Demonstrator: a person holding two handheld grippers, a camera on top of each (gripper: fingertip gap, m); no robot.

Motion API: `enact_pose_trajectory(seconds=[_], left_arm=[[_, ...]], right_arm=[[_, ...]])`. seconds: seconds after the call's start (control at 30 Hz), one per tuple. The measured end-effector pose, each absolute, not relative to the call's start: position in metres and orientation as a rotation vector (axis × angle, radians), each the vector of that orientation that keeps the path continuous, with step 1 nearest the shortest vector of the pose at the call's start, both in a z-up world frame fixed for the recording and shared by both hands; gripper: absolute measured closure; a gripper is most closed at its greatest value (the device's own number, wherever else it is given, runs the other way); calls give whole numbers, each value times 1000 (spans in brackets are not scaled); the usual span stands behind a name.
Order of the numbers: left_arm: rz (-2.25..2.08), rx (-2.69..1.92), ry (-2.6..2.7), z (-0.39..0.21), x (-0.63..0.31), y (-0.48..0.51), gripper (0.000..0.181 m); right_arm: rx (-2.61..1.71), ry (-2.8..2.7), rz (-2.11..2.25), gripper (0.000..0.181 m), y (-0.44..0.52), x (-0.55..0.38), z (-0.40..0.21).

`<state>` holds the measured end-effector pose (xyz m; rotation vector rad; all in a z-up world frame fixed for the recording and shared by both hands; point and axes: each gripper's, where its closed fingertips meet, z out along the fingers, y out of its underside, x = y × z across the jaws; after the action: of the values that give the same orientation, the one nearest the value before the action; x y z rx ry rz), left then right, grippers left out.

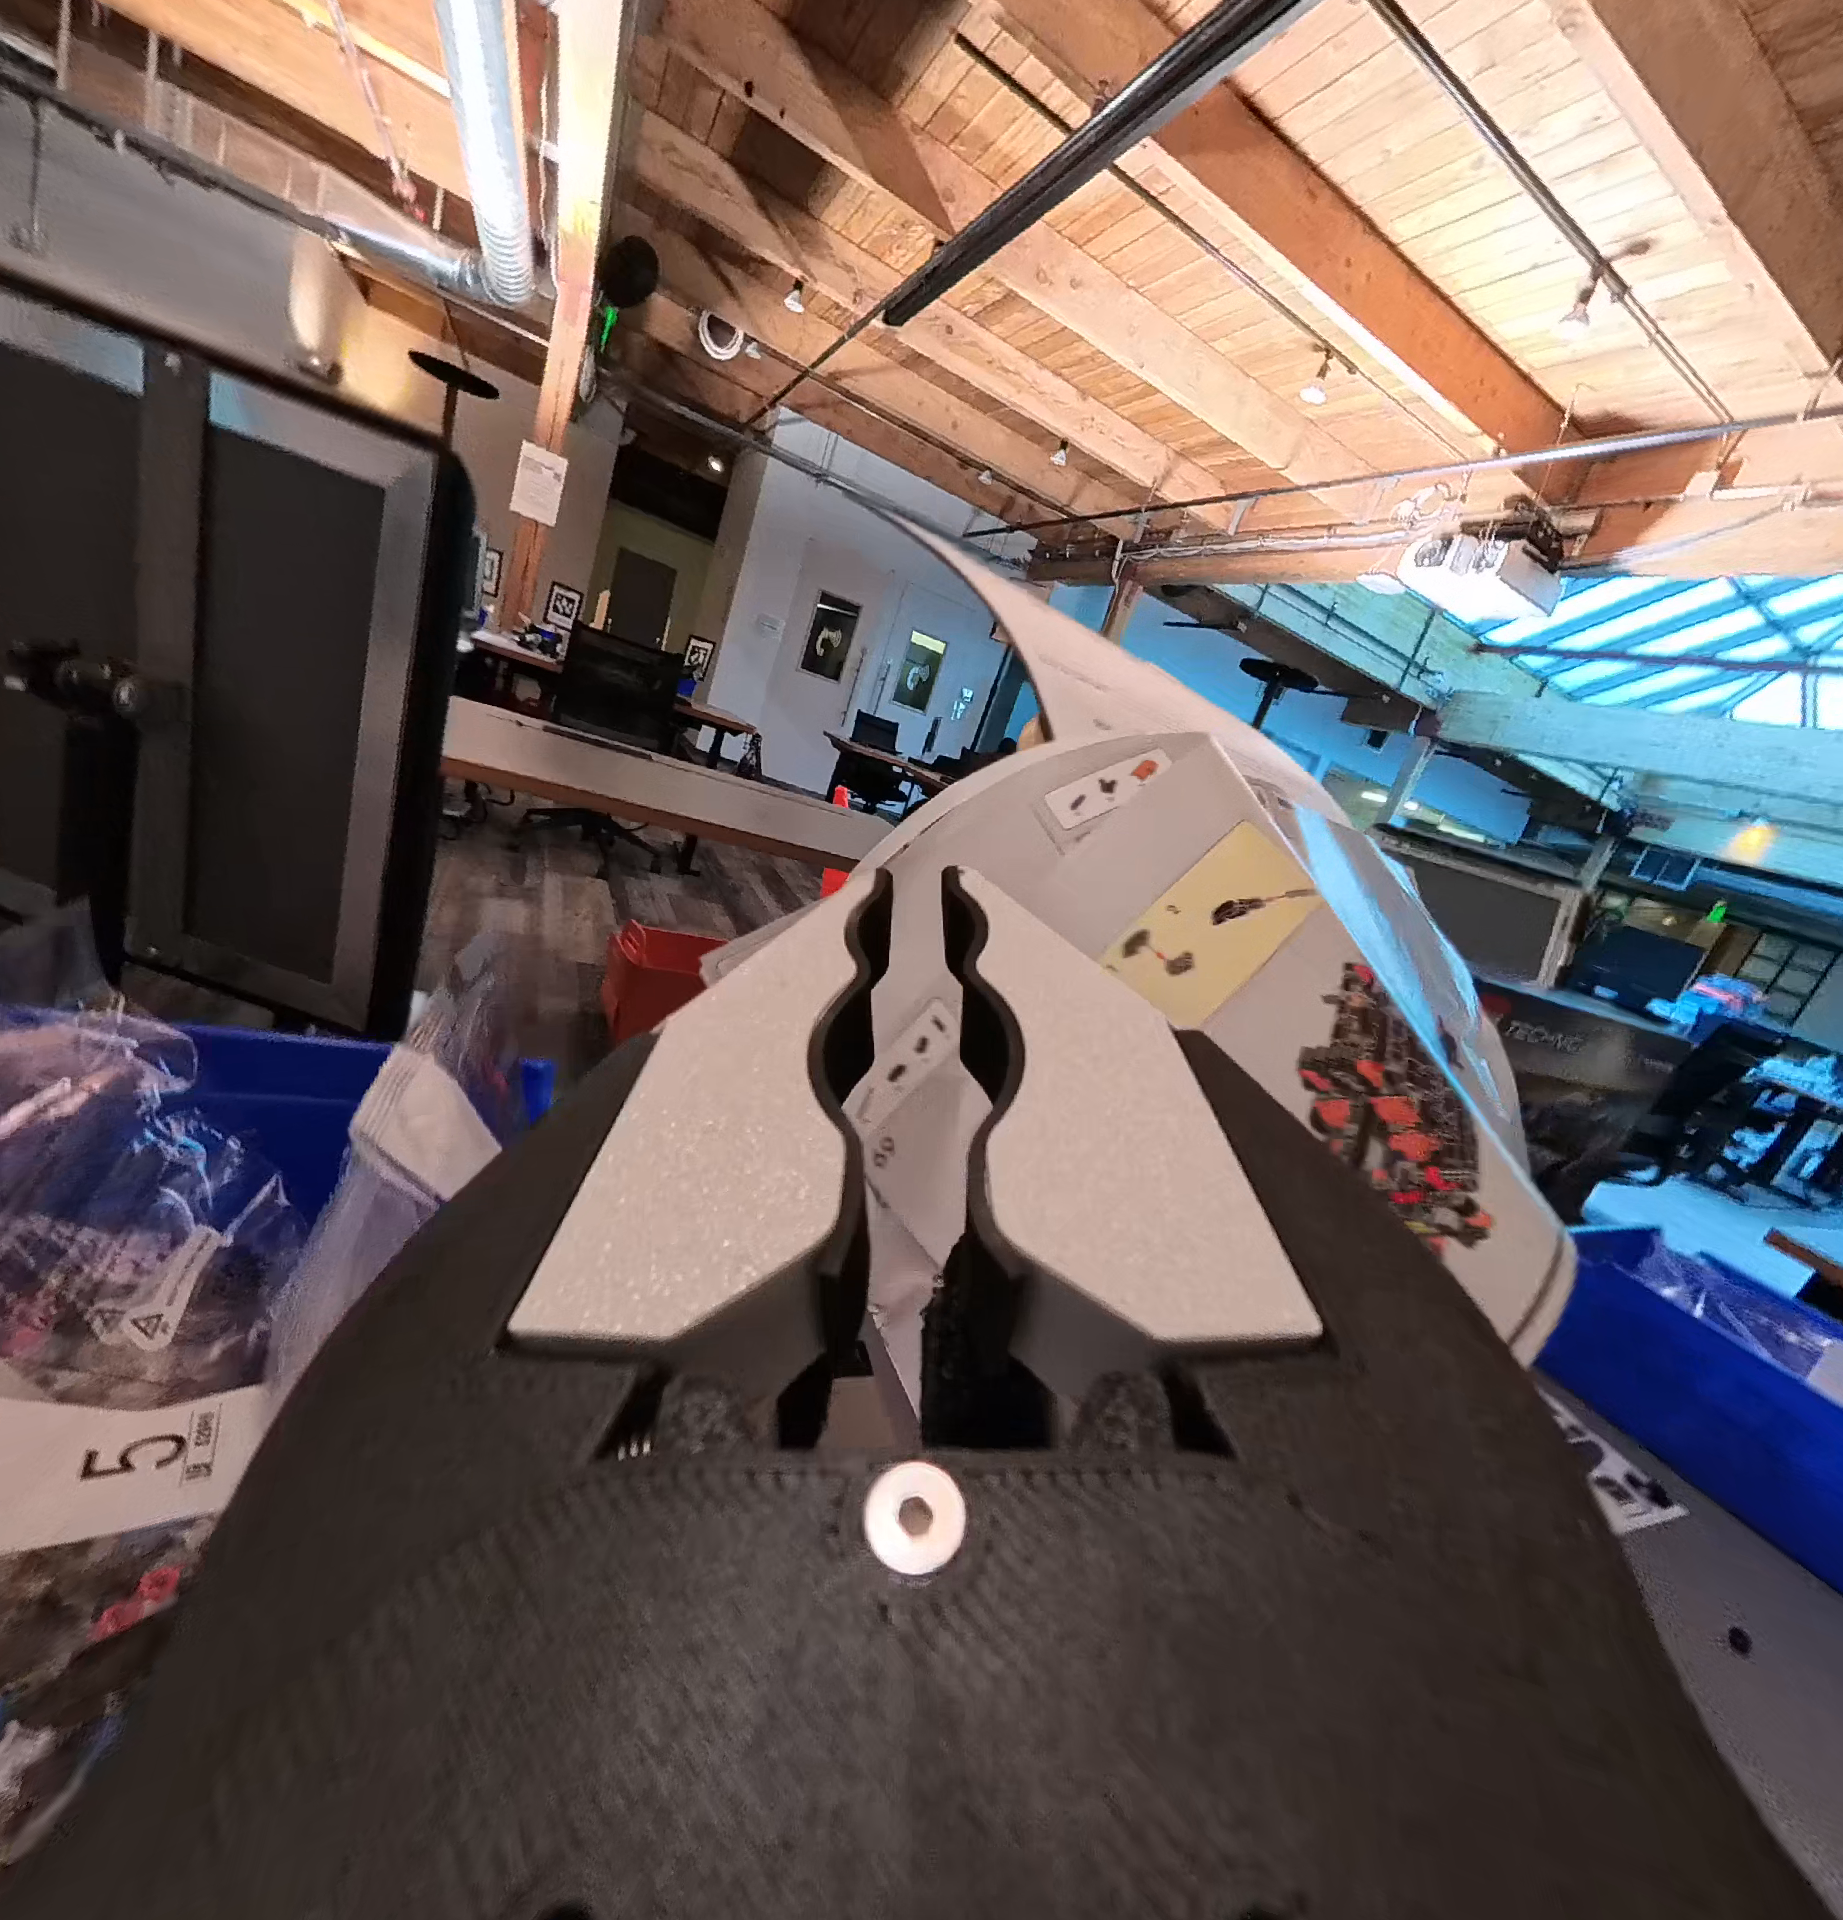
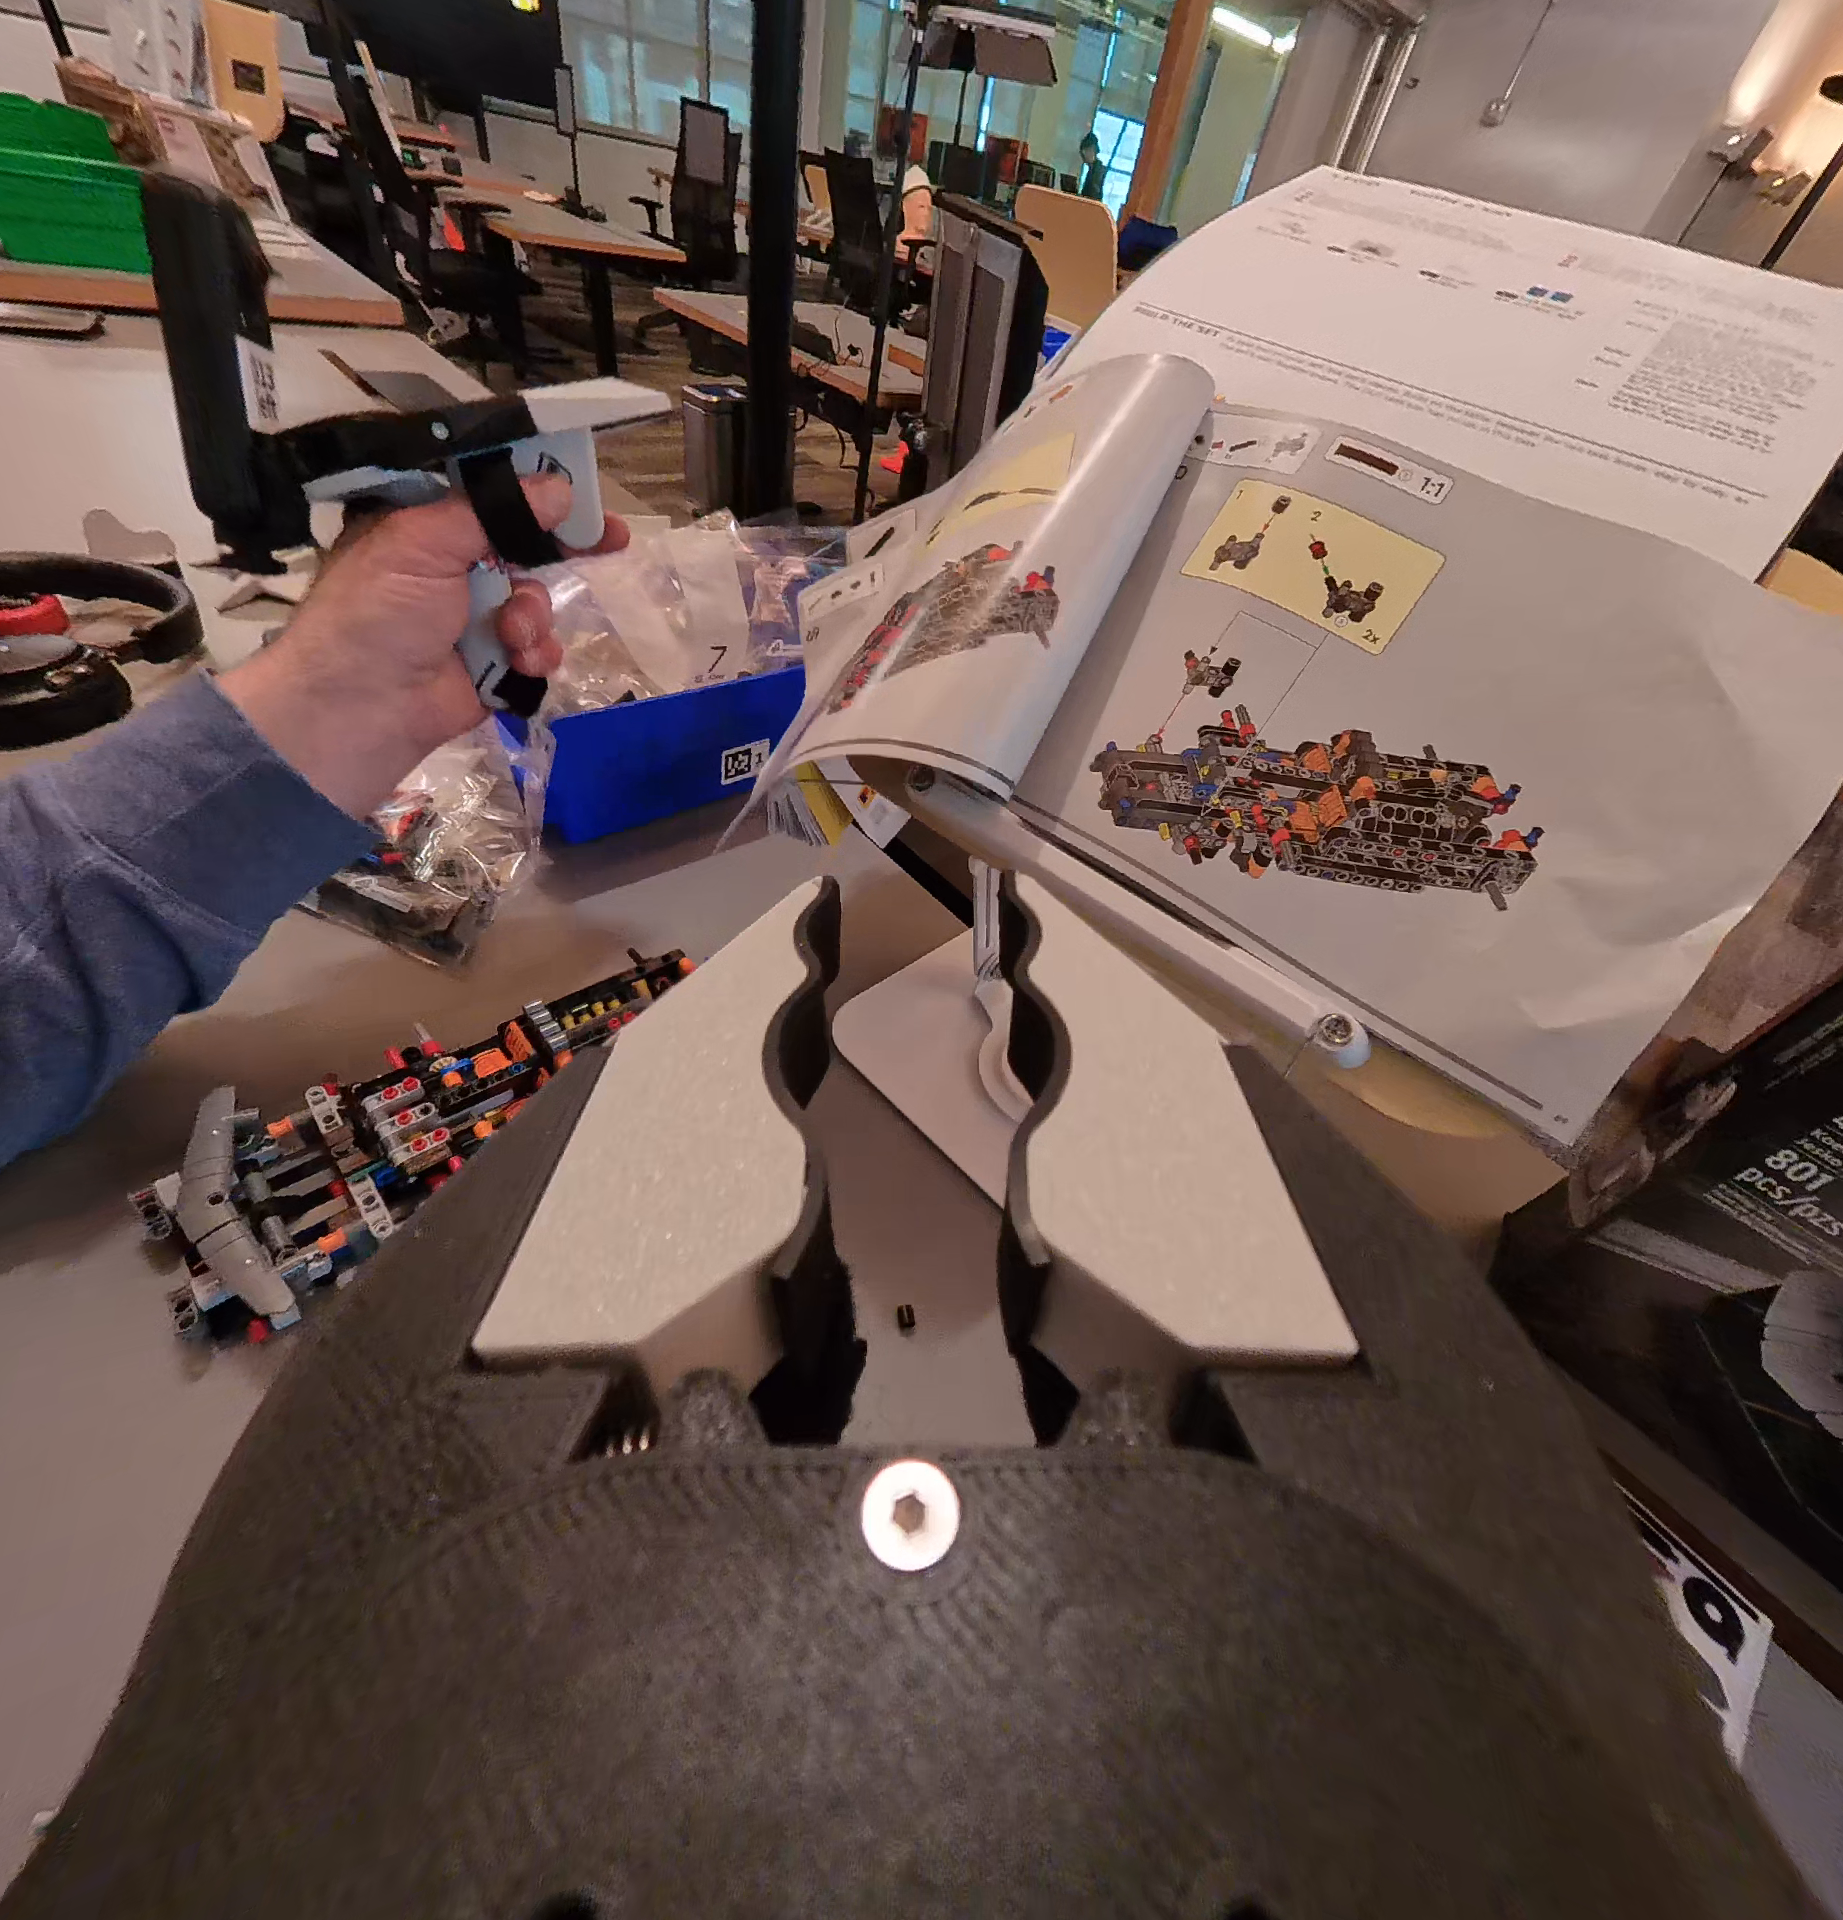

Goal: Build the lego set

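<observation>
The half-built lego model (image 2: 397, 1132) lies on the tabletop (image 2: 86, 1455), chassis assembled, much left. The left claw (image 1: 917, 914) pinches a page of the instruction booklet (image 2: 1364, 727), turning it; the right claw (image 2: 912, 914) hangs open, empty.

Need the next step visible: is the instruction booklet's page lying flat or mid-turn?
Mid-turn: the page curls up off the instruction booklet, pinched in the left gripper.

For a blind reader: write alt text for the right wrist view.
The right gripper, jaws open and empty, faces an instruction booklet on a stand; a hand at left holds the other gripper, which curls a page over. A part-built lego model lies on the grey table.
</observation>
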<state>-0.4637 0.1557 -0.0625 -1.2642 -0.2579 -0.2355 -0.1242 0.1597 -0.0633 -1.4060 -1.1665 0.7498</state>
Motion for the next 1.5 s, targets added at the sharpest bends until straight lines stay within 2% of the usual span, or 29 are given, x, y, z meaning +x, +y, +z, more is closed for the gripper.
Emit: enact_pose_trajectory(seconds=[0.03, 0.23, 0.4, 0.53, 0.8, 1.0, 1.1, 1.27, 1.5], left_arm=[[-209, -1270, -231, -57, -459, 154, 174], [-208, -1353, 160, -27, -359, 158, 180], [-34, -1587, 478, -79, -286, 195, 181], [10, -1718, 468, -117, -295, 218, 181], [39, -1708, 480, -108, -314, 192, 181], [58, -1728, 570, -109, -306, 130, 167], [19, -1774, 610, -128, -299, 104, 163], [-3, -1877, 707, -170, -290, 79, 163], [-85, -1885, 864, -200, -249, 57, 163]], right_arm=[[-1408, -1167, 743, 153, 158, -123, -63], [-1427, -1145, 728, 153, 154, -113, -66], [-1469, -1146, 722, 152, 151, -107, -82], [-1509, -1145, 705, 152, 151, -99, -94], [-1553, -1147, 686, 152, 150, -87, -109], [-1608, -1205, 625, 159, 139, -65, -130], [-1678, -1271, 633, 166, 128, -49, -156], [-1814, -1467, 624, 168, 95, -33, -214], [-1895, -1604, 651, 169, 48, -22, -264]])
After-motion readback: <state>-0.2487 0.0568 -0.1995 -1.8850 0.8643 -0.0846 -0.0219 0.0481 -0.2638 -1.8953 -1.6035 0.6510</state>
